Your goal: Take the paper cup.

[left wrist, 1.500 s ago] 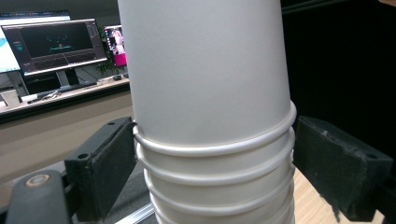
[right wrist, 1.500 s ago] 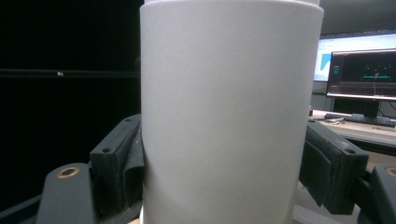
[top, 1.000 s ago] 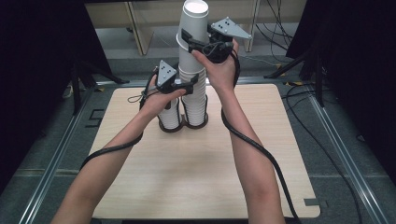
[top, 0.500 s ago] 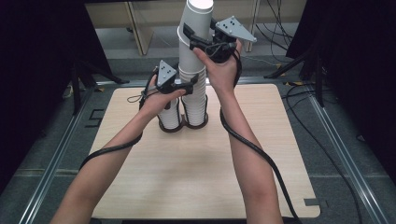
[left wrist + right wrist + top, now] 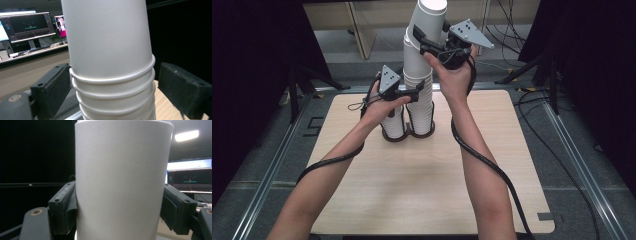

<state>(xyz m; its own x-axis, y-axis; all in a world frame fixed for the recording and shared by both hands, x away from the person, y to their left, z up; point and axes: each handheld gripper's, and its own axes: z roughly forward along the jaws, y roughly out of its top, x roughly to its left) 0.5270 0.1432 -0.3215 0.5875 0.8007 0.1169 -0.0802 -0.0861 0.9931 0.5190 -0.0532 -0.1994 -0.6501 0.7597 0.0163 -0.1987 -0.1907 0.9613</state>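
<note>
Jaws of the right gripper clench the top cup, lifted but not yet free.
Left gripper jaws have just been opening, released around the cup stack at frame centre on the worktop.

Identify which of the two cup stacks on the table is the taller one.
The right-hand cup stack, rising high above the short stack beside it; the right gripper grips its top cup.

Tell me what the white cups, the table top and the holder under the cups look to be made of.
White cups: probably paper, matte, with rolled rims stacked in rings. Table top: pale wood-look board, likely laminate, with faint grain and a smooth, even sheen. Holder: dark double ring; material unclear, perhaps plastic.
</note>
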